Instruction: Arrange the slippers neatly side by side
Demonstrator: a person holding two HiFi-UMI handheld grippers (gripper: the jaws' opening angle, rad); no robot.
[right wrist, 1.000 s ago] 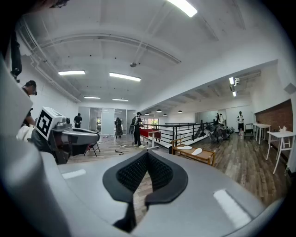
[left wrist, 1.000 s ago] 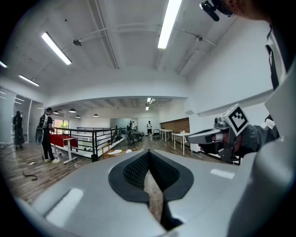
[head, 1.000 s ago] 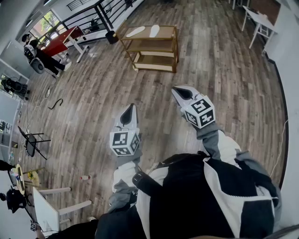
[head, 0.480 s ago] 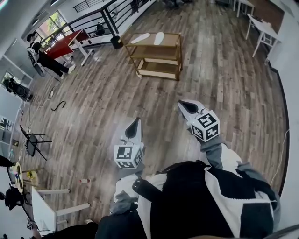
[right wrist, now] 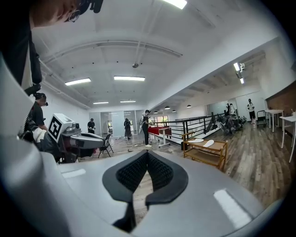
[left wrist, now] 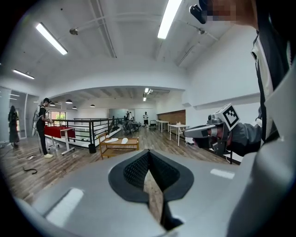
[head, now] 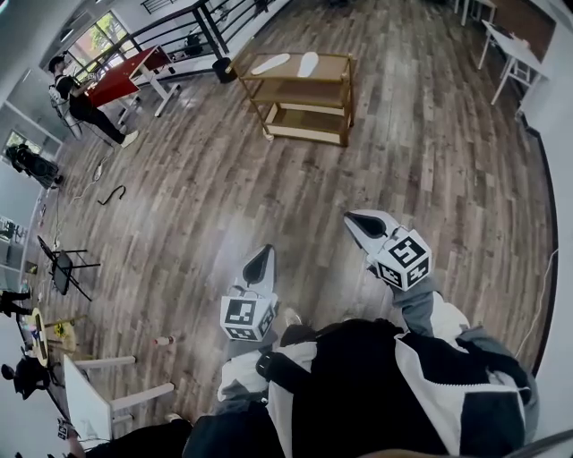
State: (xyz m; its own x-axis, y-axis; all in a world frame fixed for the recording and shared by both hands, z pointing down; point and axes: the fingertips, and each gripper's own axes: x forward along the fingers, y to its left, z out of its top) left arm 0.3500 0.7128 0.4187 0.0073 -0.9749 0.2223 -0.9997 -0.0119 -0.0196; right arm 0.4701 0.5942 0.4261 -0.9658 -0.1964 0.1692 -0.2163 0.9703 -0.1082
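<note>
Two white slippers (head: 271, 63) (head: 309, 63) lie apart on the top of a wooden shelf cart (head: 306, 100), far ahead across the floor. They also show small in the left gripper view (left wrist: 116, 140) and in the right gripper view (right wrist: 202, 141). My left gripper (head: 260, 261) and right gripper (head: 361, 224) hang in the air in front of the person's body, far short of the cart. Both are shut with nothing between the jaws. Each gripper shows in the other's view, the right gripper (left wrist: 196, 132) and the left gripper (right wrist: 97, 140).
A red table (head: 125, 76) with a person (head: 79, 103) beside it stands at the far left, by a black railing (head: 208, 25). White tables (head: 512, 52) stand at the far right. A black chair (head: 61, 270) and white furniture (head: 98, 394) are at the near left.
Both grippers have sunk lower in the head view, closer to the person's body. The cart has shifted slightly right in the frame. The jaws stay shut.
</note>
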